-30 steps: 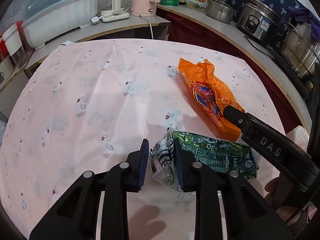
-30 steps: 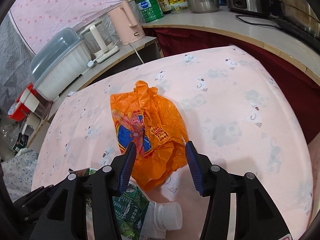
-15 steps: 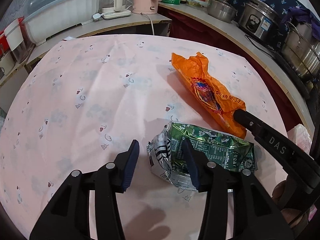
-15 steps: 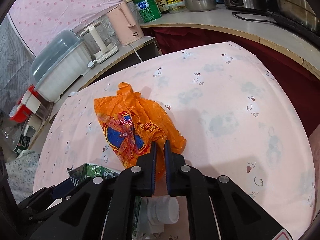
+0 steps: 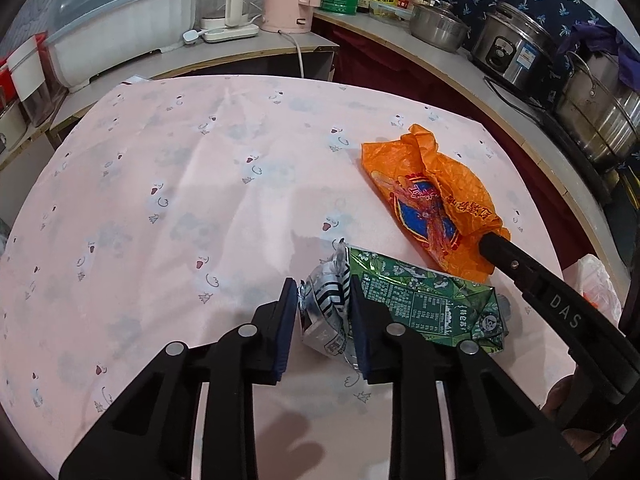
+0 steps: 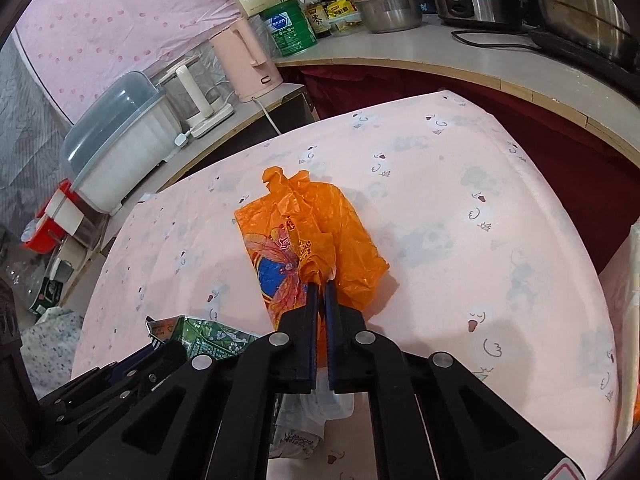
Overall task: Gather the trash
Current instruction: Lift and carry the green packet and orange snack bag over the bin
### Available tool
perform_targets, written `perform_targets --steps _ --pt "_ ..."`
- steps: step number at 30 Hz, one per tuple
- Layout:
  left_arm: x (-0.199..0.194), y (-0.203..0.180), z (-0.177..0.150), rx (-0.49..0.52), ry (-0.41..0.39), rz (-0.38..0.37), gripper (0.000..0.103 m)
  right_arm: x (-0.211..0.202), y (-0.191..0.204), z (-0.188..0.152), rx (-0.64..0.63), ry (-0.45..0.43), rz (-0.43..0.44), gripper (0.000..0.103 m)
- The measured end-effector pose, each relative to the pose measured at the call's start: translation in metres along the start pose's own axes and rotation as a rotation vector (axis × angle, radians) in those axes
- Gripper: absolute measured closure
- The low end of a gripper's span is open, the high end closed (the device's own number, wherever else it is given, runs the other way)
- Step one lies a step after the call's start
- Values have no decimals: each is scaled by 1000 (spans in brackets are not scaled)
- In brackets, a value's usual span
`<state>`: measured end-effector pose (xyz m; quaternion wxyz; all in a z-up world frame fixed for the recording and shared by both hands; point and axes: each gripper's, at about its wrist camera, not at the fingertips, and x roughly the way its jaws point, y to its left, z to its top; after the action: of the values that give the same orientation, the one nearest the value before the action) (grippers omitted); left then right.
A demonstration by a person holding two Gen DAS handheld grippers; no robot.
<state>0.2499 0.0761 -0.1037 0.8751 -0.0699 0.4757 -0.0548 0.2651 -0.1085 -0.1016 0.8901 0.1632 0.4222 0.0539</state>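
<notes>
A crushed green drink carton [image 5: 424,304] lies on the pink tablecloth [image 5: 200,180] at the near right. My left gripper [image 5: 324,312] has the carton's crumpled silver end between its jaws, which are closing with both pads touching it. Just beyond lies an orange plastic bag [image 5: 432,200] with a red and blue print. My right gripper [image 6: 320,284] is shut on the bag's [image 6: 320,220] near end, which is bunched up between the pads. Its black finger [image 5: 486,240] shows in the left wrist view. The carton [image 6: 204,332] sits left of it.
A curved counter behind the table holds steel pots [image 5: 436,26], a rice cooker [image 5: 516,56], a pink kettle [image 6: 252,68] and a lidded white dish box [image 6: 116,144]. A white plastic bag [image 5: 596,280] hangs past the table's right edge. White crumpled trash [image 6: 320,408] lies under my right gripper.
My right gripper's jaws closed on the orange bag's near end and bunched it. My left gripper's jaws widened, then closed again on the carton's silver end.
</notes>
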Motion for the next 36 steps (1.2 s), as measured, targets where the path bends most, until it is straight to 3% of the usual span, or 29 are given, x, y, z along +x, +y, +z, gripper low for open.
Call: perform_targets --steps 18,36 --pt "-75 -29 -23 72 -92 -22 78 -112 3 -10 -25 -166 -28 101" --pt "-140 -98 -46 184 -178 -85 78 -218 -35 -29 32 -317 -62 101"
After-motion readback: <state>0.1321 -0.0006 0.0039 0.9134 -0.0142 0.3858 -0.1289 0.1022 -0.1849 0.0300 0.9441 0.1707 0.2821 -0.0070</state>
